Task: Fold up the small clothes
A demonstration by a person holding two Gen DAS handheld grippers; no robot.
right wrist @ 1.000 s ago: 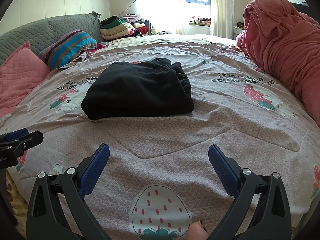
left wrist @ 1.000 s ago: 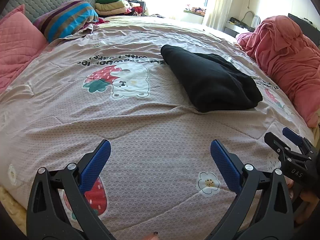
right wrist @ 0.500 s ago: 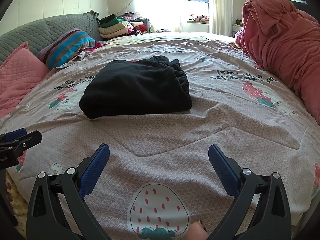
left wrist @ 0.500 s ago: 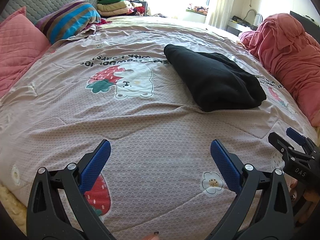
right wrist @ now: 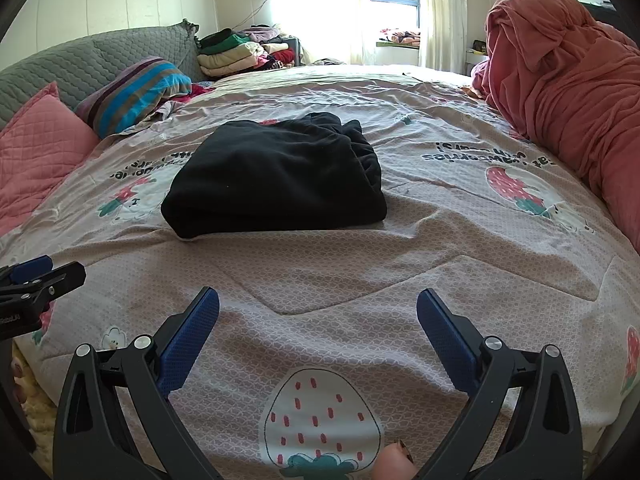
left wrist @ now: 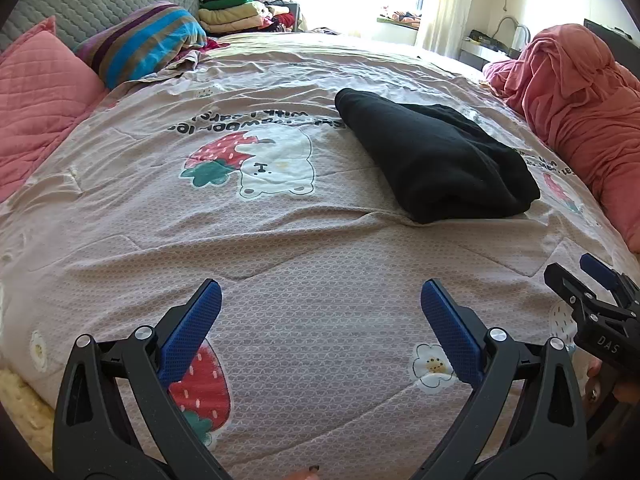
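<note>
Black garment (right wrist: 276, 172) folded into a thick rectangular bundle on the bed (right wrist: 460, 240), lying on the printed strawberry cover ahead of both tools and well apart from them. Left tongs (left wrist: 320, 312) spread wide, holding nothing, hovering over bare cover near the bed's front edge; right tongs (right wrist: 318, 316) likewise spread wide and empty, with the bundle almost straight ahead. Judging by the neat edges, fold close to finished, possibly only a tidy-up or a transfer left. Risks from here: pinching only the top layer and peeling the bundle open when lifted; catching the soft cover together with the garment, since the bundle sinks slightly into it; dragging one side ahead of the other and skewing the stack; loose, bunched folds at the far right corner slipping out if grasped from the near edge alone. No containers in sight: no basket, box or drawer. Only open piles: stacked folded clothes (right wrist: 236, 54) by the headboard and a heaped pink blanket (right wrist: 568, 92) at right.
</note>
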